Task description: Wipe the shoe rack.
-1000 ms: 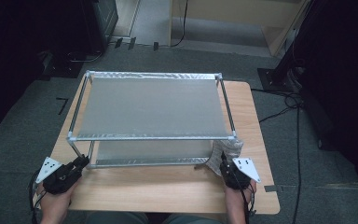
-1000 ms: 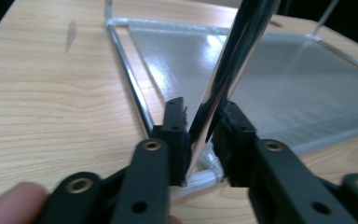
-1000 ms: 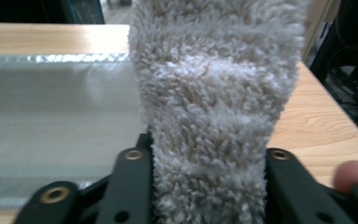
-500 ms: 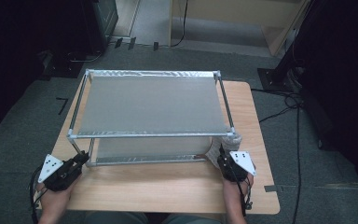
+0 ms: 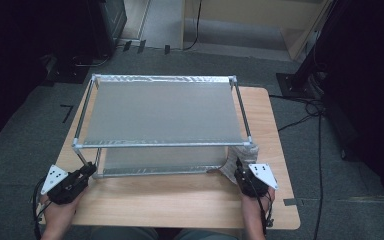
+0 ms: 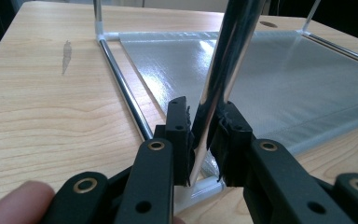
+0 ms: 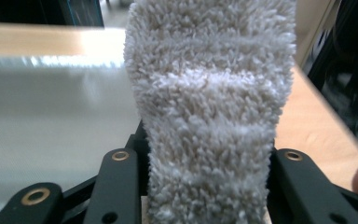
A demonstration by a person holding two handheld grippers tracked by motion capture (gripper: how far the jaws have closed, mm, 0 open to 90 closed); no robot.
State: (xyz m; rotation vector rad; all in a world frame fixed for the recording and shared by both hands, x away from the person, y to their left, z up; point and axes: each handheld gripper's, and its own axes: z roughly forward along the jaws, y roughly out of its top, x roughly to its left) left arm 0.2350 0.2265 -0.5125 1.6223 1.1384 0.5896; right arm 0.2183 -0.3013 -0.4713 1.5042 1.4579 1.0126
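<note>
left gripper (image 6: 200,140) clamped on rack post (image 6: 223,70), right gripper (image 7: 205,186) gripping fluffy cloth (image 7: 209,107), cloth hiding rack corner

Grey carpet (image 5: 40,125) is covering the floor; black cables (image 5: 310,117) are lying right of the desk (image 5: 180,200); dark furniture is standing behind.

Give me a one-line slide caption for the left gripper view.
Left gripper clamps the rack's near chrome corner post, steadying the two-tier rack on the wooden table.
</note>
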